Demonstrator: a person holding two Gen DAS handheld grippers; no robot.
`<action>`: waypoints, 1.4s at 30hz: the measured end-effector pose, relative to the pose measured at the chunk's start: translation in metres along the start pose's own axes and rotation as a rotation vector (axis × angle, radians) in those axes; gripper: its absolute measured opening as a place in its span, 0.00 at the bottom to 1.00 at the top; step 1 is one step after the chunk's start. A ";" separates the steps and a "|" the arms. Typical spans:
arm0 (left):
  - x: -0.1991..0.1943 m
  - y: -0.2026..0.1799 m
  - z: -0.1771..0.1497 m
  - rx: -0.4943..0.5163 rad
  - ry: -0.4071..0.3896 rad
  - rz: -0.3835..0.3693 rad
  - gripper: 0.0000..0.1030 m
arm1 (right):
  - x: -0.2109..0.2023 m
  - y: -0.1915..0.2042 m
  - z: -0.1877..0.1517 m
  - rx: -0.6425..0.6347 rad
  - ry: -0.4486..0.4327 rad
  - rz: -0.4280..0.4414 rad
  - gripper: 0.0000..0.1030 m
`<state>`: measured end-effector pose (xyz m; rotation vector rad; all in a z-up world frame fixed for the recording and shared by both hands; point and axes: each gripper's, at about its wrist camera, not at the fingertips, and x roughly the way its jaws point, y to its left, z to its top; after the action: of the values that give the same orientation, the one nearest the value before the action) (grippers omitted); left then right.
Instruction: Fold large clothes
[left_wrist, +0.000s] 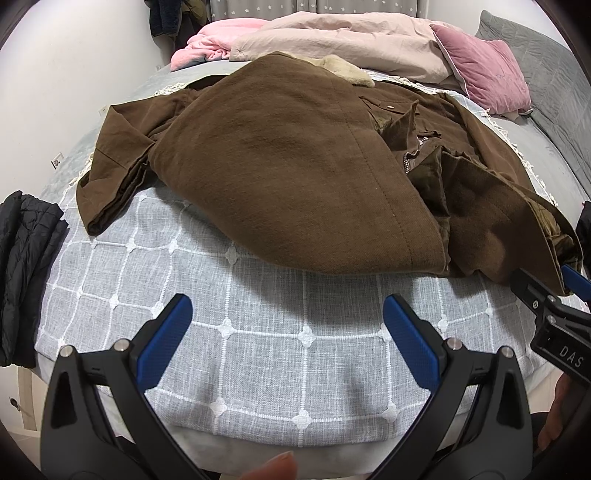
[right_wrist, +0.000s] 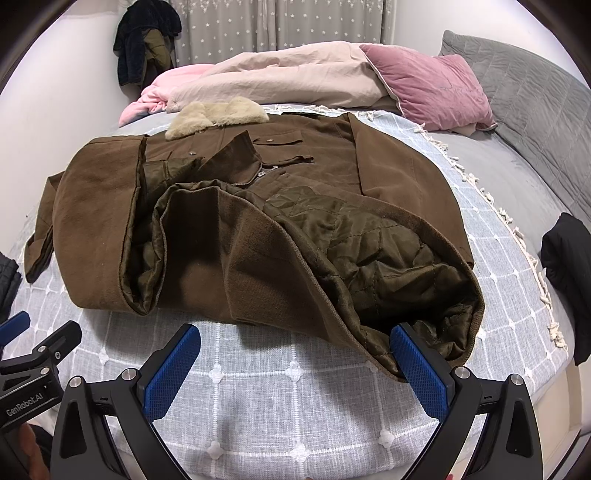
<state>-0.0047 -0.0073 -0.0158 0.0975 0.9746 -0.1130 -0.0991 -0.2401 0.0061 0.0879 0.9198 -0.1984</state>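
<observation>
Left tool (left_wrist: 287, 334): released, fingers spread wide above the bedspread (left_wrist: 229, 354), apart from the coat
Right tool (right_wrist: 295, 363): released, fingers spread; its right finger (right_wrist: 421, 373) touches the coat's near hem, nothing gripped
Coat (right_wrist: 258, 236): brown, lying on the bed's checked bedspread, partly folded; left side laid over the middle, quilted lining (right_wrist: 388, 254) turned out on the near right
Fur collar (right_wrist: 218, 116): at the coat's far end
Black garment (left_wrist: 26, 273): at the near left edge of the bed
Far side: pink blanket (right_wrist: 155, 96), beige duvet (right_wrist: 280, 77), pink pillow (right_wrist: 428, 85), grey pillow (right_wrist: 524, 92)
</observation>
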 end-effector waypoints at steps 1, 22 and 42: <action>0.000 0.000 0.000 0.000 0.000 0.001 0.99 | 0.000 0.000 0.000 0.000 0.000 0.000 1.00; -0.002 0.009 0.005 -0.013 -0.012 -0.001 0.99 | 0.002 -0.003 0.000 0.000 0.004 -0.002 1.00; -0.016 0.007 0.094 0.041 -0.102 0.049 0.99 | -0.003 -0.064 0.028 0.182 -0.089 0.018 1.00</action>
<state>0.0643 -0.0120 0.0499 0.1521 0.8679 -0.0922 -0.0925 -0.3067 0.0255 0.2541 0.8106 -0.2672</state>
